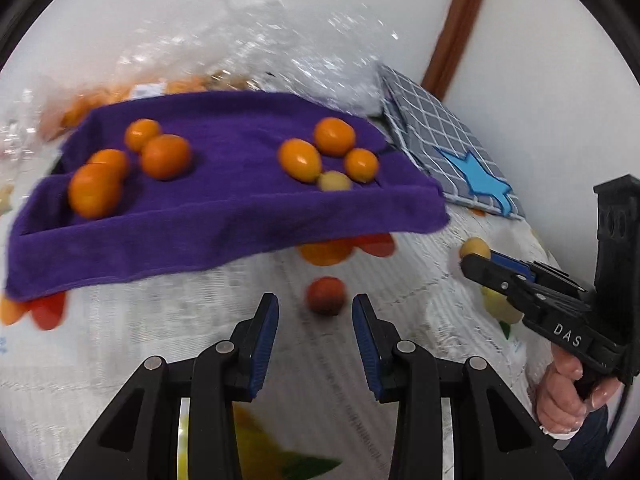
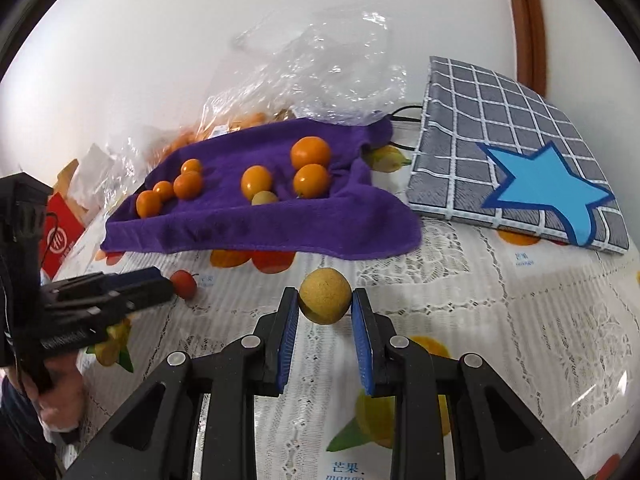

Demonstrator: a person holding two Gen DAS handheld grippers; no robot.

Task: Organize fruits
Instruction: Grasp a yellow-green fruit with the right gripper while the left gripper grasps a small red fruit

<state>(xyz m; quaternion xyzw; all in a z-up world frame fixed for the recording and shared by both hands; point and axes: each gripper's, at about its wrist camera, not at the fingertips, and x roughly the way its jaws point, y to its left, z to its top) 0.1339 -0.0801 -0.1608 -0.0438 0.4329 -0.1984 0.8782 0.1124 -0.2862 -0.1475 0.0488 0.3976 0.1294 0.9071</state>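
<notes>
Right wrist: right tool (image 2: 325,300) clamping round, rough yellow fruit (image 2: 325,295), left tool (image 1: 315,312) apart, seemingly empty.

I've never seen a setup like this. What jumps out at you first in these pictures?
The purple towel at the table's middle, dotted with orange fruits. In front of it, the right gripper has its jaws shut on a yellowish round fruit, while a small red fruit lies just ahead of the left gripper.

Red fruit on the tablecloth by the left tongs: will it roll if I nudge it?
Probably. The red fruit looks round and smooth, lying loose ahead of the left tongs, so a push may send it rolling. It looks small, likely light. The lacy tablecloth may slow it slightly.
</notes>
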